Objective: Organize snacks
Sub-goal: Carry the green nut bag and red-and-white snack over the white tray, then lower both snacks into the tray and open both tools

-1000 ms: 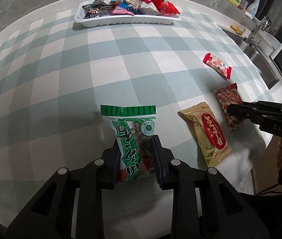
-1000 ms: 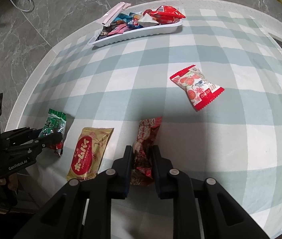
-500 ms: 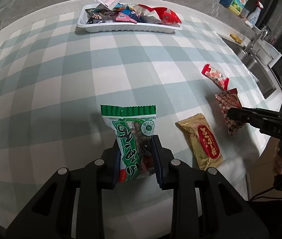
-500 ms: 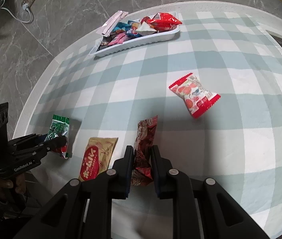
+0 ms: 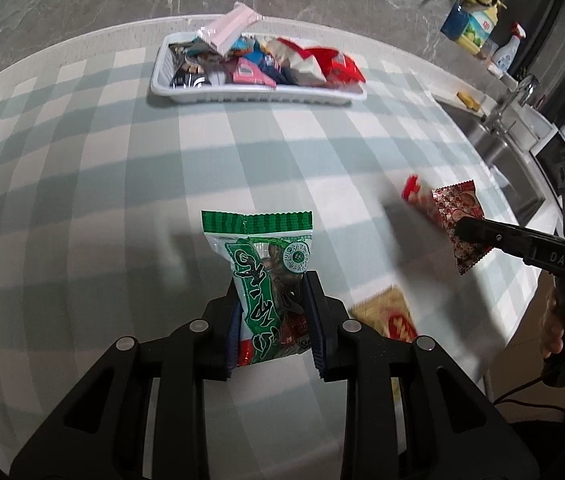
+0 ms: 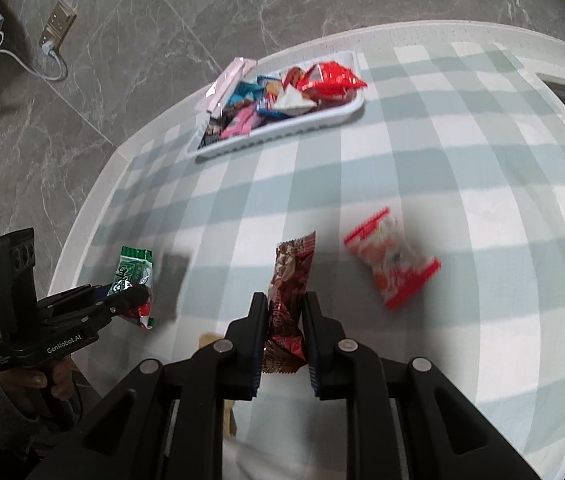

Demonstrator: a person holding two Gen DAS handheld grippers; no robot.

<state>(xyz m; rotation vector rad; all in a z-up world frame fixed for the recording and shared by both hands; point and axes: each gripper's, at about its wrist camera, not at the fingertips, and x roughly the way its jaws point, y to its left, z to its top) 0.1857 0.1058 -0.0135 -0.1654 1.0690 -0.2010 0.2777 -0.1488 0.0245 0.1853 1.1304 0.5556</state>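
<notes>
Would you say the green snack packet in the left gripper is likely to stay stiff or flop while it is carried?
The green snack packet probably flops little: its free top stands straight above the left gripper. It looks light, being small. Its glossy film could slip.

A tray (image 5: 256,98) full of snack packets sits at the far side of the worktop (image 5: 122,160). Nearer, the left gripper (image 5: 272,312) holds a nut packet (image 5: 268,280) upright between its pads, lifted off the cloth. To its right, the right gripper (image 6: 284,334) clamps a patterned packet (image 6: 290,280), also off the surface. A candy bag (image 6: 392,258) lies on the worktop just right of that packet. A flat biscuit packet (image 5: 390,316) lies on the worktop between the two grippers, at the near edge. A sink (image 5: 502,152) lies beyond the worktop's right edge.
</notes>
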